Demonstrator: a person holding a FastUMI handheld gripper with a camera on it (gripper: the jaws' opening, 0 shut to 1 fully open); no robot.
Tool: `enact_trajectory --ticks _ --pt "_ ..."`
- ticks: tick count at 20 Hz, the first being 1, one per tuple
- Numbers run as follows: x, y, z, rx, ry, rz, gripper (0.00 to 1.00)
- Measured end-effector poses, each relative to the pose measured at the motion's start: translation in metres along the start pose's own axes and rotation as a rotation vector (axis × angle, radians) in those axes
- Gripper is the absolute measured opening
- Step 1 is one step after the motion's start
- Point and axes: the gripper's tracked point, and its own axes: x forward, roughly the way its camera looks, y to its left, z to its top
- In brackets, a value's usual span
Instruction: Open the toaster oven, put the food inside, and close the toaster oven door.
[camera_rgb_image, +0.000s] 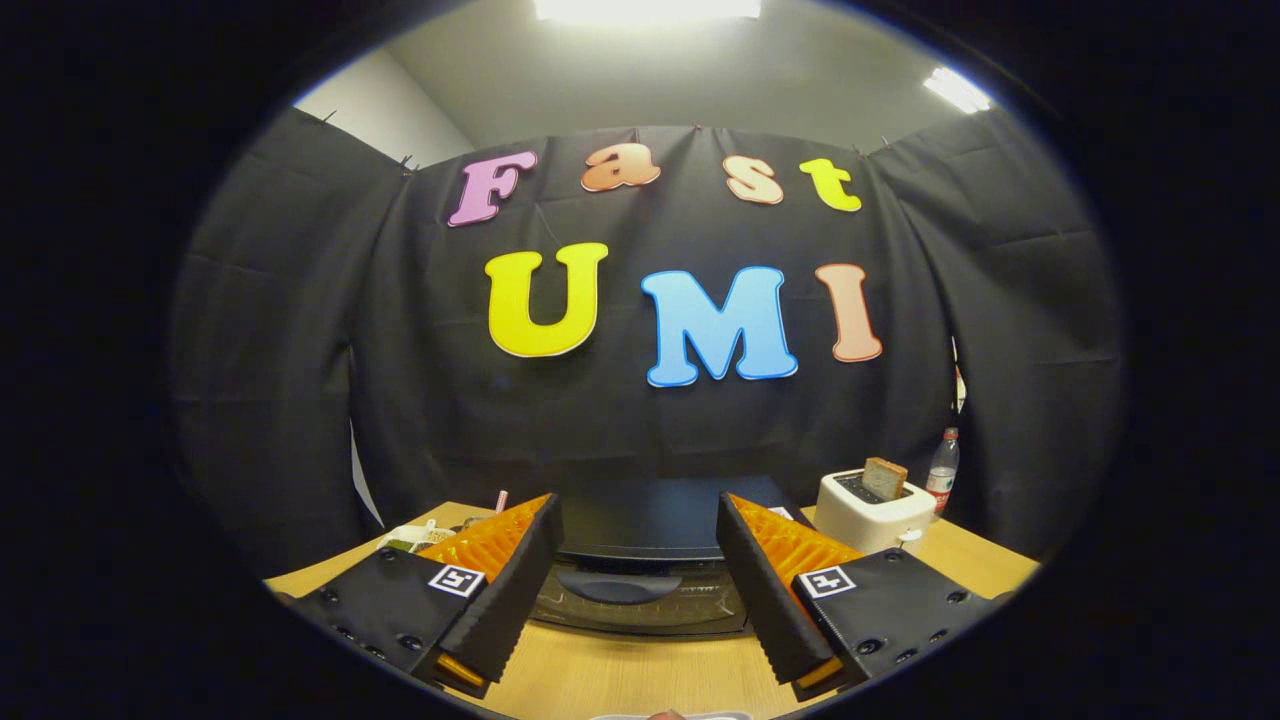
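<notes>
Gripper (640, 560) jaws wide open, holding nothing. Oven (640, 590) just beyond, door shut, sides hidden by fingers (500, 590). Toaster (872, 510) far right w/ bread.

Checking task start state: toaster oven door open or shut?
Shut. The toaster oven door sits upright and flush against its front, handle facing the open gripper, whose fingers hold nothing and stand just short of it.
</notes>
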Motion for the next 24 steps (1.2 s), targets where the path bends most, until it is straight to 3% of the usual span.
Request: enact_trajectory --ticks 7,16,24 --pt "0.051 0.011 -0.051 0.022 0.122 -0.011 0.98" --pt "0.076 0.010 -0.095 -0.007 0.205 -0.086 0.98" --pt "0.076 0.011 -0.097 -0.028 0.159 -0.105 0.98"
